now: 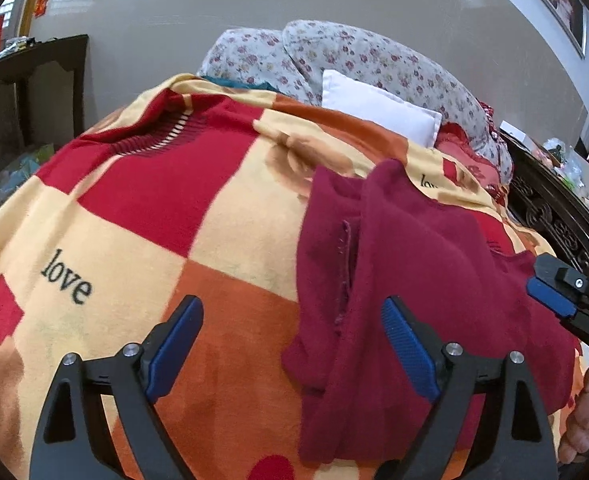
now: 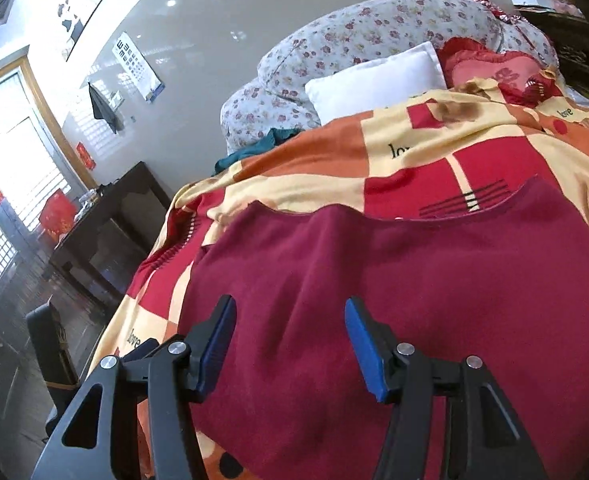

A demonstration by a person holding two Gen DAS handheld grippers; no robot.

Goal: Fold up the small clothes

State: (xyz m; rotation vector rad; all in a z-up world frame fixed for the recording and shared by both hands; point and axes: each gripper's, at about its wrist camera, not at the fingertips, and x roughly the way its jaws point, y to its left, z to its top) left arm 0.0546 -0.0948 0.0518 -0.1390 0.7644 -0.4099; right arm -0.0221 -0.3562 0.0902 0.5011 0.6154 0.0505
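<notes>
Both my grippers hang released above the garment — left gripper at its left edge, right gripper over its middle. It lies on the blanket, partly folded I judge. Next — picking an edge to fold over.

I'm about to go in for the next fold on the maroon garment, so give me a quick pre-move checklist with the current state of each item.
1. Left gripper empty and open: ok, nothing between its blue pads.
2. Right gripper empty and open: ok, jaws apart above the cloth.
3. Maroon garment lying on the checked blanket: ok.
4. Garment flat: not ok, a flap is doubled over along its left side with a raw seam showing.
5. Near hem visible for grasping: cannot tell, it runs under both grippers.
6. White pillow clear of the garment: ok.
</notes>
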